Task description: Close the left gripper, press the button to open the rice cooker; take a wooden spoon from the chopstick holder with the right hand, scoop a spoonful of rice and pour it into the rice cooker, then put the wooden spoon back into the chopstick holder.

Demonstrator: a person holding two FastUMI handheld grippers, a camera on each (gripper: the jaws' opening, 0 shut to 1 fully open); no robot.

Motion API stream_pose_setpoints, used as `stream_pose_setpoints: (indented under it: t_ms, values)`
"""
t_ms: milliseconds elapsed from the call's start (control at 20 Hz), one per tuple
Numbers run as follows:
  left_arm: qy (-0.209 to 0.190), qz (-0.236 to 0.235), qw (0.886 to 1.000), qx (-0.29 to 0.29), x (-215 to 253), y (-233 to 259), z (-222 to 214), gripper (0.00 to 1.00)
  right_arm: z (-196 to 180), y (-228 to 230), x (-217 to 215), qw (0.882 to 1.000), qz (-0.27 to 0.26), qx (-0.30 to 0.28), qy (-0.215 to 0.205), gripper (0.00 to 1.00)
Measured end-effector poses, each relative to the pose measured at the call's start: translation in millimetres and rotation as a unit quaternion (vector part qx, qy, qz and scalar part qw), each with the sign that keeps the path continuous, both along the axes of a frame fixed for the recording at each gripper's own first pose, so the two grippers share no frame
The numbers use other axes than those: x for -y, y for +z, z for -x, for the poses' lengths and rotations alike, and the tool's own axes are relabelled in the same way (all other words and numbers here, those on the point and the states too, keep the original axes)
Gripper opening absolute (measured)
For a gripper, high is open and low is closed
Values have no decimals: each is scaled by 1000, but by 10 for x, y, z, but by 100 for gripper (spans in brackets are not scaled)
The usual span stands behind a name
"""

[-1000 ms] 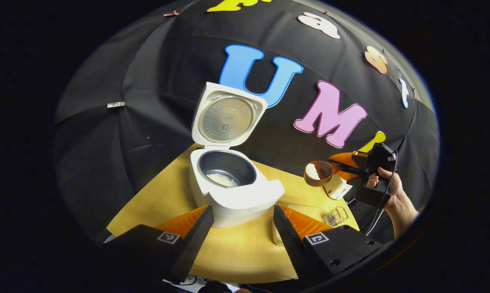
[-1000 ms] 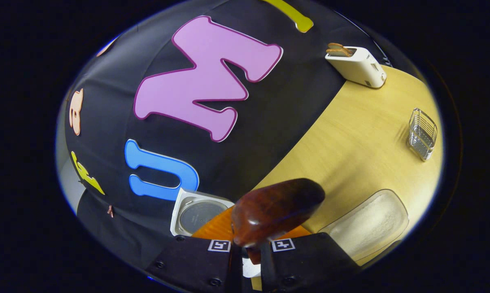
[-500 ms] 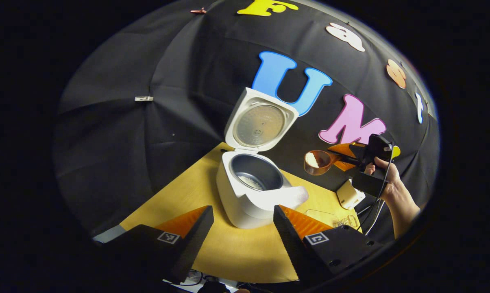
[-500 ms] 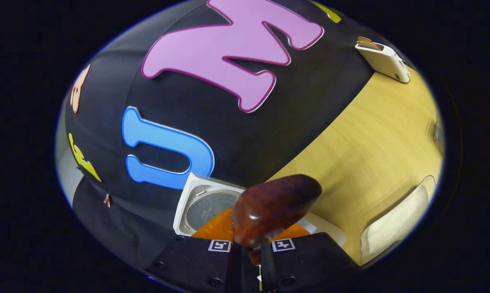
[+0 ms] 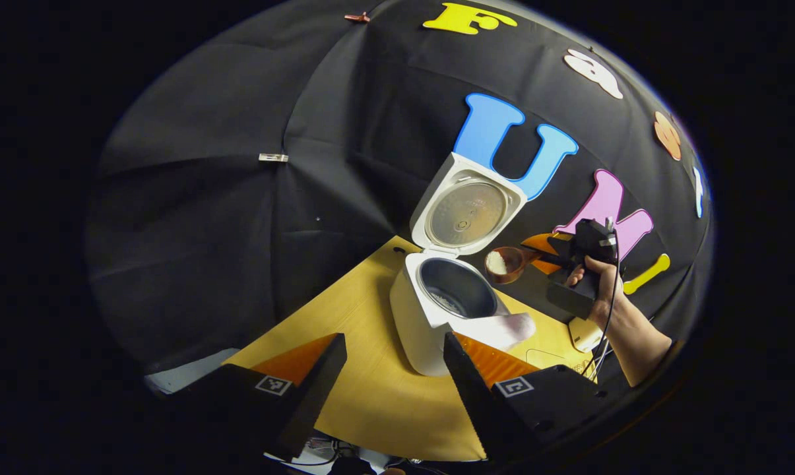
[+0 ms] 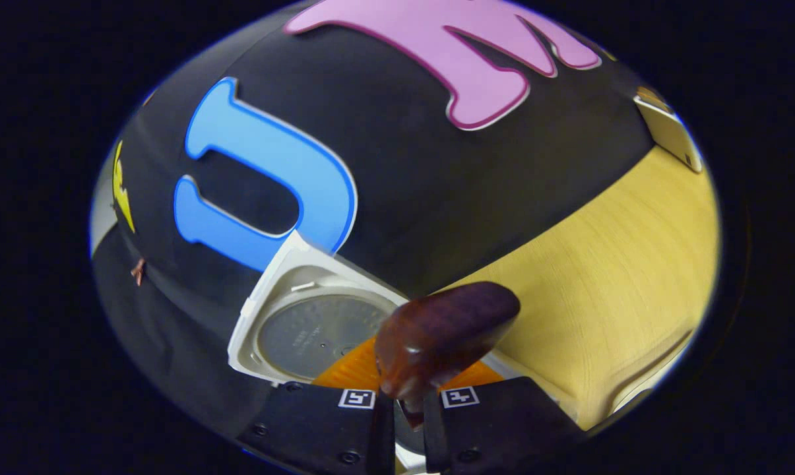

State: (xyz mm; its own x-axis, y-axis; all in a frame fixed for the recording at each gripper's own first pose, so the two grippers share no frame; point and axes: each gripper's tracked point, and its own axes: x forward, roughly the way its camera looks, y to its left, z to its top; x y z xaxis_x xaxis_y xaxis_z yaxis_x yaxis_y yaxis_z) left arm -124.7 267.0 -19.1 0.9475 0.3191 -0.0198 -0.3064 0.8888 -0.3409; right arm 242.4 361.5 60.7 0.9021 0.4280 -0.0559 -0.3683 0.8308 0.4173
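The right tool [image 5: 547,258] is clamped on the thin handle of the dark brown wooden spoon [image 5: 505,264], both fingers pressing it; in the right gripper view the handle runs up between the fingers and the underside of the bowl bulges just above them [image 6: 445,333]. In the left gripper view a hand [image 5: 602,280] holds this tool up in the air at the right of the scene. The spoon's long axis lies nearly level and runs leftward from the tool, so the bowl points at the white rice cooker [image 5: 437,323], with its open side up and a small heap of white rice [image 5: 496,262] in it.

The bowl hangs just beside the right edge of the cooker's dark inner pot [image 5: 456,295], a little above the rim (whether it is over the opening yet I cannot tell). The cooker's lid [image 5: 468,210] stands open at the far side, leaning back towards the black wall, and some rice already lies in the pot.

I judge that the coming move turns on this: the pot lies left of and below the spoon bowl, so the spoon needs to go a little further left and then roll about its long axis to tip the rice out.

The left tool [image 5: 395,369] hangs with fingers apart, holding nothing, above the near part of the yellow wooden counter [image 5: 364,396]; the right tool is clearly the nearer to the pot.
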Motion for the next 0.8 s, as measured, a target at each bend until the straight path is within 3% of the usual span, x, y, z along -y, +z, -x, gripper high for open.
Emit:
stream_pose_setpoints:
  t_ms: [150,400,550,600,650,800]
  values:
    - [4,5,1000,2,-22,-14,-25,96,-28,-141,-154,996,78,36,3,22]
    - [8,8,1000,3,-39,-50,-18,96,-3,-276,-283,983,160,85,8,22]
    - [10,13,1000,1,-46,-108,-9,96,65,-302,-388,969,208,132,14,22]
    - [10,16,1000,0,-50,-128,-4,92,84,-308,-419,964,222,147,15,21]
    - [10,20,1000,-1,-56,-156,-5,96,110,-313,-449,958,235,161,16,21]
    - [12,24,1000,1,-78,-185,7,96,180,-281,-552,934,282,217,21,21]
